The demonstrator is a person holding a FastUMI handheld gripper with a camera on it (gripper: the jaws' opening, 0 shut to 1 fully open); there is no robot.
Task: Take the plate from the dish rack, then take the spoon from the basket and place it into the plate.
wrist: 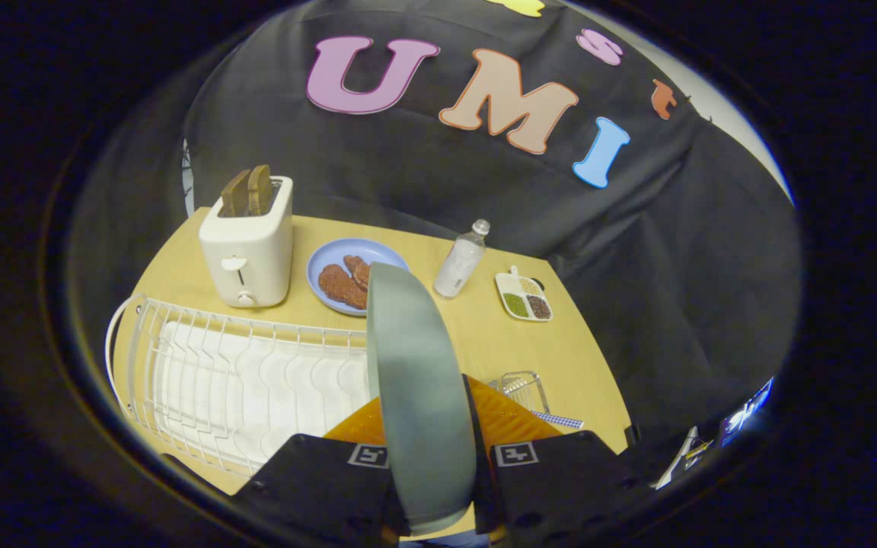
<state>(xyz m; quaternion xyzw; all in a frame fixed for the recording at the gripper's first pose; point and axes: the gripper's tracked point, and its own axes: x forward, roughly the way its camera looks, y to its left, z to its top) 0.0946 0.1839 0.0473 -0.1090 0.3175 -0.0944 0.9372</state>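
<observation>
A grey-green plate [417,388] stands on edge between my two black fingers [332,487], and my gripper [431,476] is shut on its rim. The plate hangs above the wooden table, to the right of the white wire dish rack [240,380], whose slots hold nothing. A small wire basket [524,390] sits on the table just right of the plate, partly hidden behind my right finger and the plate; I cannot make out a spoon in it.
A white toaster [247,243] with two brown slices stands beyond the rack. Beside it lie a blue plate of brown food [347,280], a clear bottle [463,259] and a small divided dish of beans [524,297]. The table's right edge [598,358] runs past the basket.
</observation>
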